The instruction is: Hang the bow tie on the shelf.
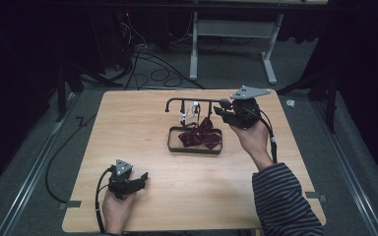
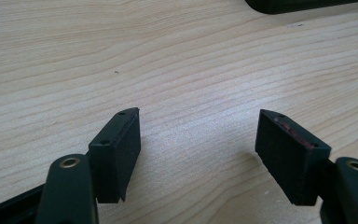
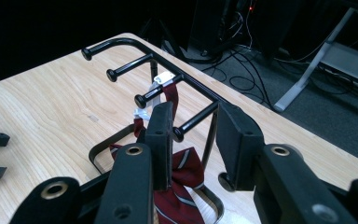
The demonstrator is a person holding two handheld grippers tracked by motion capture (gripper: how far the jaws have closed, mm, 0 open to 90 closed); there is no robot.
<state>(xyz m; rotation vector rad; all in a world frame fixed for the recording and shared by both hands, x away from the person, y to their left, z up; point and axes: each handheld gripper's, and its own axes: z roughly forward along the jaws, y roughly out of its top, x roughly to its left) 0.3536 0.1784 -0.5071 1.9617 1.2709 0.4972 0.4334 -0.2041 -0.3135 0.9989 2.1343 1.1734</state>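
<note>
High view | right gripper (image 1: 222,109) spread at rack (image 1: 195,147) peg | tie (image 1: 200,134) hanging | left gripper (image 1: 140,178) spread

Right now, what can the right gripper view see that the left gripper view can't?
The right gripper view looks along its own jaws, which stand open, at the black rack with its knobbed pegs, the dark red striped tie hanging from one peg down to the base, and the floor cables beyond the table.

The left gripper view looks along its own open jaws, with bare wood between them.

Both show the wooden table.
</note>
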